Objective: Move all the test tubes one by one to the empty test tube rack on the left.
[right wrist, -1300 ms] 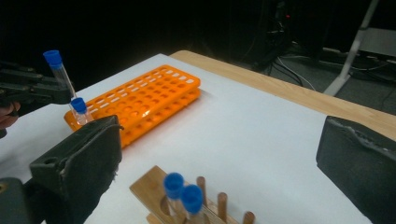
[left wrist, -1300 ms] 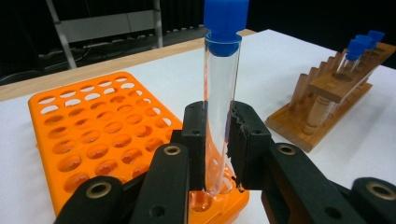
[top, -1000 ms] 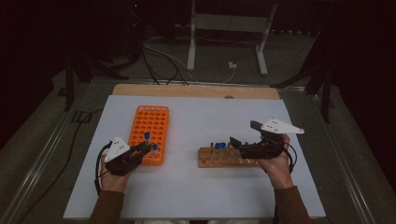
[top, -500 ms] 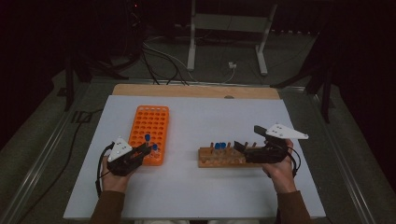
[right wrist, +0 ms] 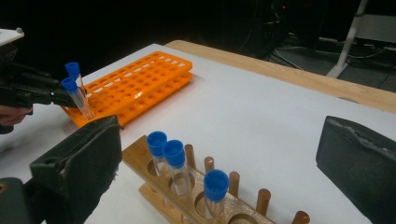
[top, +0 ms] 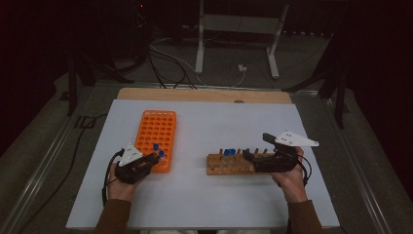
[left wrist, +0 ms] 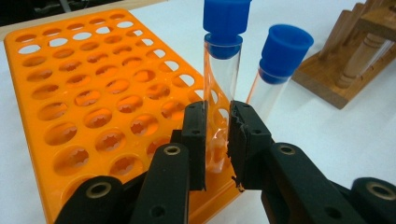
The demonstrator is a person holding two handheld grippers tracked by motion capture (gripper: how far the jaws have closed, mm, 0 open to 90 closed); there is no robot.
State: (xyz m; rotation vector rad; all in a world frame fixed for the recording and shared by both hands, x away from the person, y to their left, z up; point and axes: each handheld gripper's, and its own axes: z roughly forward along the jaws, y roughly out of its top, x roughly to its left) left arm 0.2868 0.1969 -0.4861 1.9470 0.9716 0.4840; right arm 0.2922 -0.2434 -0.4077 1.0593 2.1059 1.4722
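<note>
Black jaws of left hand-held gripper (left wrist: 217,144) clenched on clear blue-capped tube (left wrist: 222,60), seating it upright in orange rack (left wrist: 88,98). Right hand-held gripper (right wrist: 219,163) released, approaching wooden rack (right wrist: 187,196) tubes, probably next transfer. White worktop (top: 219,122) beyond.

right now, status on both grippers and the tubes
Left gripper shut on a blue-capped tube in the orange rack. Right gripper open over the wooden rack, three capped tubes there. Nothing in the way.
</note>
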